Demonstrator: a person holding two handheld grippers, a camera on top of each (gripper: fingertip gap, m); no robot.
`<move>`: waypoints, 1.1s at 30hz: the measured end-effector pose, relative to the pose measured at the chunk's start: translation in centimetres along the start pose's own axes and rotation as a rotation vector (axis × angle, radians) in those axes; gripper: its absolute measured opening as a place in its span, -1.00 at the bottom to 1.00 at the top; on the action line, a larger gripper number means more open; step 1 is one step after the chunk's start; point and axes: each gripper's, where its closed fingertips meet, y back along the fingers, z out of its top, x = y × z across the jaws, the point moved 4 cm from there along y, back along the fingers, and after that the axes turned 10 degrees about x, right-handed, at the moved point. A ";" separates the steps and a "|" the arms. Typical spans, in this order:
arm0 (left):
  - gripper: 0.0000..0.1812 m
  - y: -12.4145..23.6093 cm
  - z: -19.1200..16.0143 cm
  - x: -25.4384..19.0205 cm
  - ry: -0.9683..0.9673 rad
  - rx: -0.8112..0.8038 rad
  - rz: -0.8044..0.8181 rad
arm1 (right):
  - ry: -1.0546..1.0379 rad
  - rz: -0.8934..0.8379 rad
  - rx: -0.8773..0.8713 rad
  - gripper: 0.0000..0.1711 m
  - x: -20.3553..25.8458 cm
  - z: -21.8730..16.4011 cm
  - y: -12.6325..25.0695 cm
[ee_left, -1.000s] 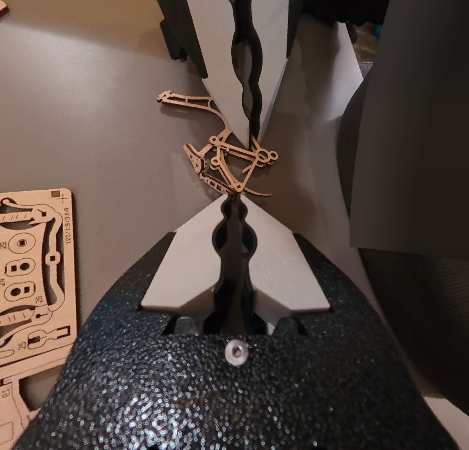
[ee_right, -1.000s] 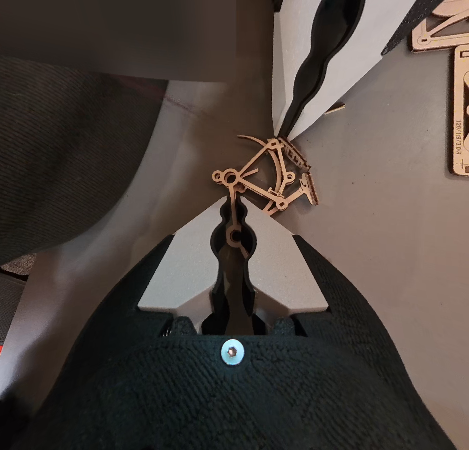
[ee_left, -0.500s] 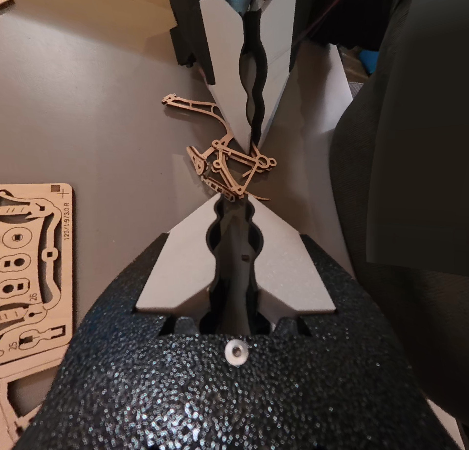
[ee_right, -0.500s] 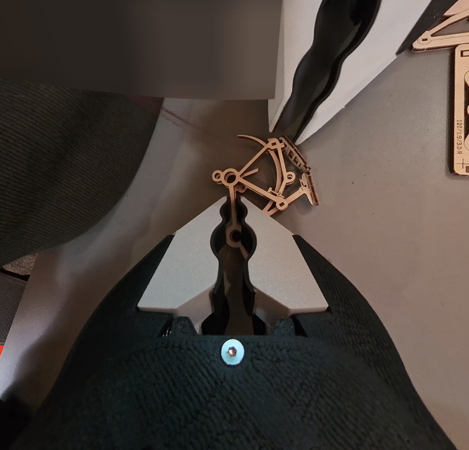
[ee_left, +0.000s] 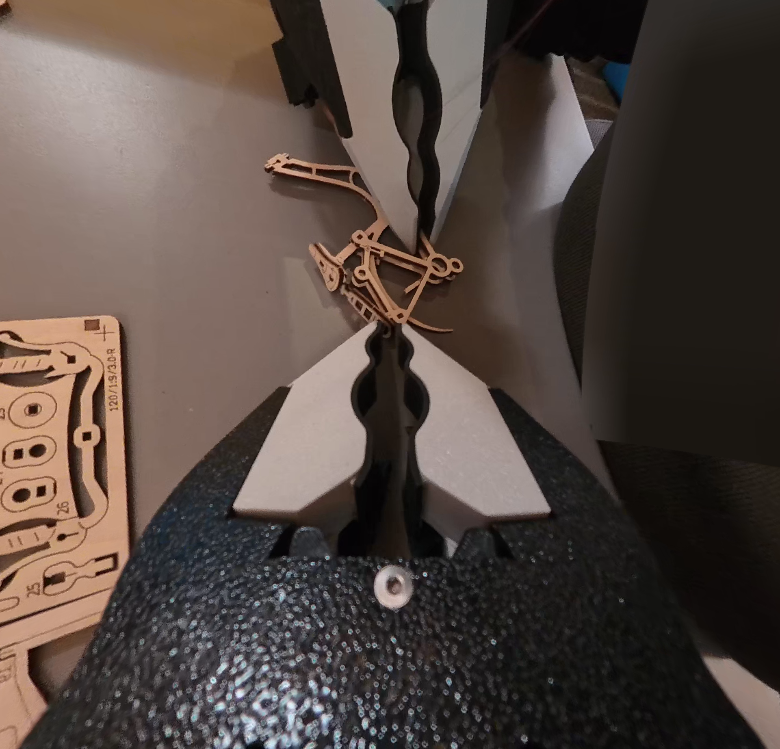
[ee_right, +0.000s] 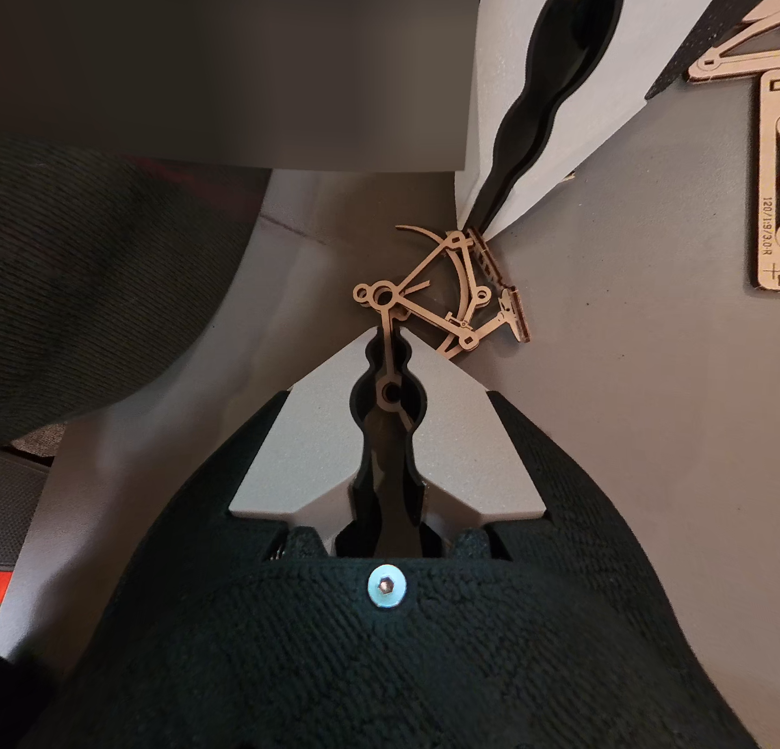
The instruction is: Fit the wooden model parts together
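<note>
A thin wooden model frame [ee_left: 392, 281] of struts, rings and a curved arc is held above the grey table [ee_left: 169, 222] between both grippers. My left gripper [ee_left: 389, 328] is shut on the frame's near corner. My right gripper [ee_left: 422, 243] comes in from the top and is shut on the far side by the ring. A long curved wooden arm [ee_left: 312, 169] sticks out left past its finger. In the right wrist view, my right gripper [ee_right: 390, 328] grips a strut [ee_right: 390, 361] of the frame [ee_right: 434, 302]. My left gripper [ee_right: 470, 227] pinches the opposite corner.
A laser-cut wooden parts sheet [ee_left: 55, 454] lies flat at the left; it also shows at the right edge of the right wrist view [ee_right: 768, 180], with another wooden piece [ee_right: 743, 49] above it. Dark fabric [ee_left: 675, 560] fills the side beyond the table edge. Across from one pair of fingers to the other is roughly 5 cm.
My left gripper's jaws stood slightly apart half a second ago and have closed on the frame's corner. The frame has shifted a little; my right gripper has kept its hold.
</note>
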 end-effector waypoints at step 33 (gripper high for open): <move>-0.99 -0.2 1.0 0.6 -0.256 0.251 -0.169 | -0.063 0.025 0.011 -0.96 -0.6 -0.6 0.6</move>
